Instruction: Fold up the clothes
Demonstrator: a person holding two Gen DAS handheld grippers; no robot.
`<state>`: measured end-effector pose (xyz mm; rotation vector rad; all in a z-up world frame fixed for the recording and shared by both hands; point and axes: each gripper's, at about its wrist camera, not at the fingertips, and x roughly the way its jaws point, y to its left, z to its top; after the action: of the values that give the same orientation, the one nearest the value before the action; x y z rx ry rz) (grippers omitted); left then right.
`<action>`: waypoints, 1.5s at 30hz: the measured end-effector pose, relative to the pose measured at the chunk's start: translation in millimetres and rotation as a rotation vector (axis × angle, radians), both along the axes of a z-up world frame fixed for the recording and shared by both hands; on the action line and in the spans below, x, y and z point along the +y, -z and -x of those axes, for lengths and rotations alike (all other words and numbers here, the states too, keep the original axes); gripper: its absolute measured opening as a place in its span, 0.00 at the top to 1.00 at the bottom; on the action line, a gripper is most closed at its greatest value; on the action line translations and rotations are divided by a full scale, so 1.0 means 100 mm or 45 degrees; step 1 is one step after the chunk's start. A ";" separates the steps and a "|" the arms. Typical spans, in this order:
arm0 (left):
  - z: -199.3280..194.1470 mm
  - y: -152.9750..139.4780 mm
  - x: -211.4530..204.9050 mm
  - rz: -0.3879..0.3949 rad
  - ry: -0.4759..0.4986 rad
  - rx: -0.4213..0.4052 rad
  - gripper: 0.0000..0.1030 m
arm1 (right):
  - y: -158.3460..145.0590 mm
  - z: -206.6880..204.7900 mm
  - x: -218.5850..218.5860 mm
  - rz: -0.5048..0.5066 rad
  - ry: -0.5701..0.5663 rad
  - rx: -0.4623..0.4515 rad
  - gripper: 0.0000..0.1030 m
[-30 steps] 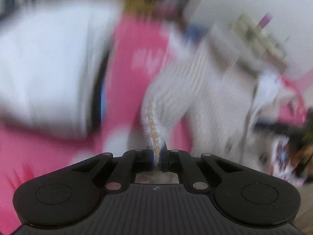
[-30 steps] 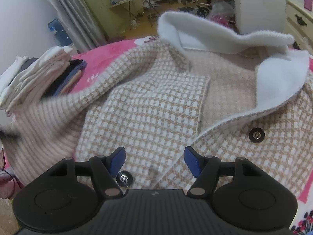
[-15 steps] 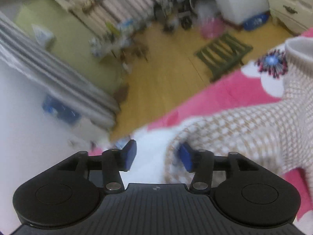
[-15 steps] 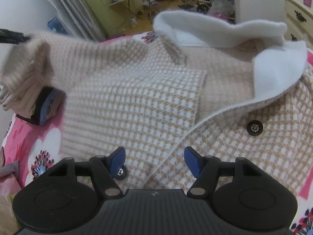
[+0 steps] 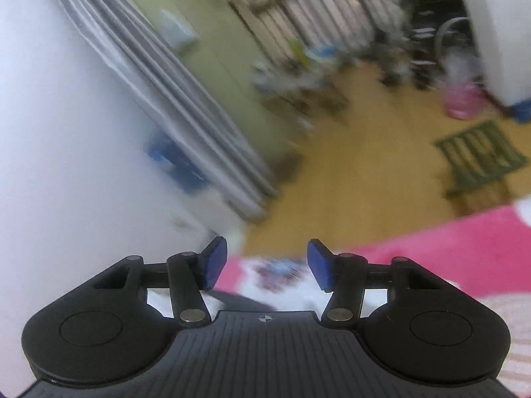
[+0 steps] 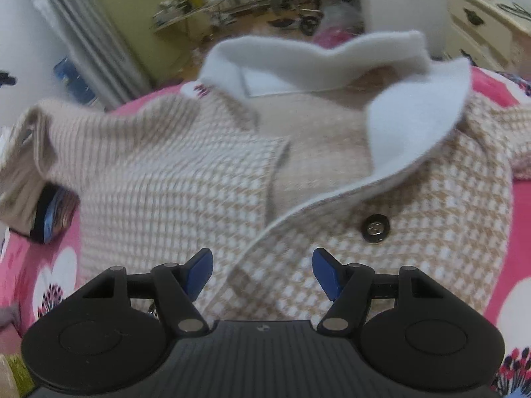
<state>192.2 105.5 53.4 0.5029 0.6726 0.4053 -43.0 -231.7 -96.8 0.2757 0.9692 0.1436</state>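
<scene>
A beige-and-white checked jacket (image 6: 332, 179) with a white fleece collar (image 6: 332, 59) lies spread on the pink flowered bedcover (image 6: 497, 282). Its left sleeve (image 6: 99, 152) is laid across the front. A black snap button (image 6: 376, 229) shows near the lapel. My right gripper (image 6: 262, 265) hovers open just above the jacket's front, nothing between its blue pads. In the left wrist view my left gripper (image 5: 267, 262) is lifted off the cloth and points out over the bed's edge. Its jaws are opening and hold nothing. Only a sliver of the jacket (image 5: 511, 325) shows at lower right.
A stack of folded clothes (image 6: 49, 215) sits at the left, partly under the sleeve's cuff. Beyond the bed edge are a wooden floor (image 5: 365, 165), a green slatted stool (image 5: 481, 156), grey curtains (image 5: 166, 99) and a cream dresser (image 6: 481, 33) at far right.
My left gripper let go of the sleeve cuff, opened, and swung up and away to face the room. The sleeve now lies across the jacket's front. The right gripper shifted slightly.
</scene>
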 end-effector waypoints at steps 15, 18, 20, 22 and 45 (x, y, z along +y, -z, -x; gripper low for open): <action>1.76 0.50 -1.53 0.670 0.772 0.483 0.34 | 0.69 -0.59 -0.60 -0.456 0.412 0.284 0.31; 1.91 0.85 -1.68 0.747 0.801 0.664 0.34 | 0.66 -0.58 -0.55 -0.344 0.392 0.275 0.66; 1.97 1.12 -1.76 0.764 0.794 0.812 0.34 | 0.60 -0.53 -0.54 -0.255 0.367 0.261 0.94; 2.06 1.37 -1.80 0.746 0.773 0.916 0.34 | 0.49 -0.43 -0.64 -0.227 0.382 0.236 0.95; 2.31 2.07 -1.53 0.958 0.611 1.082 0.34 | -0.38 0.40 -2.01 1.002 0.225 0.219 0.01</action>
<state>-39.1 -47.0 -153.5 0.0738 1.3985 -0.5560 -83.3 -432.7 -59.0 -0.3570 1.0933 -0.4273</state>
